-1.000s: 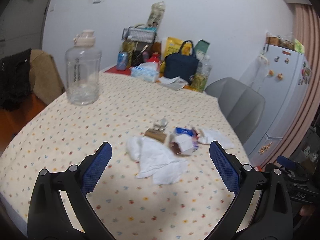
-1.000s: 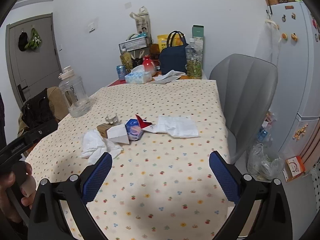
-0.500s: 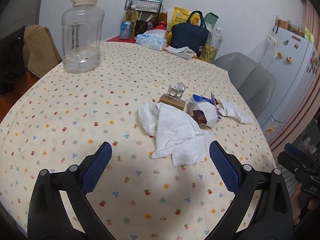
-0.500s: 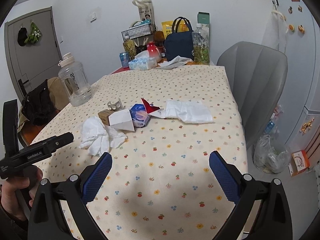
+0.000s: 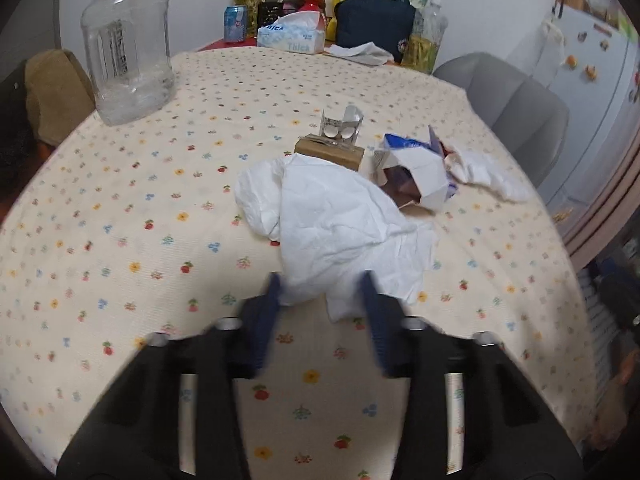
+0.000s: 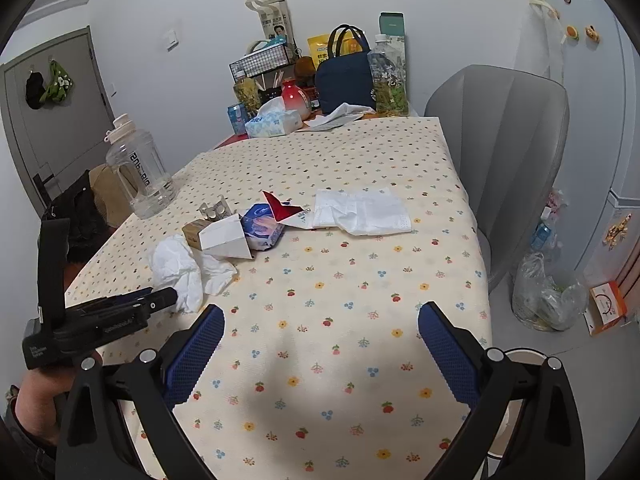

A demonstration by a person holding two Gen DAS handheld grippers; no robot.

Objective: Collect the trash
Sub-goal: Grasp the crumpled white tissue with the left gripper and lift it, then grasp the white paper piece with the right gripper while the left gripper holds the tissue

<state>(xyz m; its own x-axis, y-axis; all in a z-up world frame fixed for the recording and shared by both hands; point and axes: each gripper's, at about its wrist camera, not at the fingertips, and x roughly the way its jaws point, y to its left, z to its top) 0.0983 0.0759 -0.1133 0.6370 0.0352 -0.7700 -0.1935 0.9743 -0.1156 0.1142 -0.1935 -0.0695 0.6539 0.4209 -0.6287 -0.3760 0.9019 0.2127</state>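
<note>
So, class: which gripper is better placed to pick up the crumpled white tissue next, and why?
Left. The left gripper already has its fingers on either side of the crumpled white tissue's near edge. The right gripper is open over bare tablecloth, away from the trash.

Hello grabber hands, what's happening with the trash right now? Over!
Left gripper half closed around crumpled white tissue, not clamped. Right gripper open, empty, above the tablecloth. Nothing blocking.

Crumpled white tissue lies on the tablecloth beside torn cartons.
</note>
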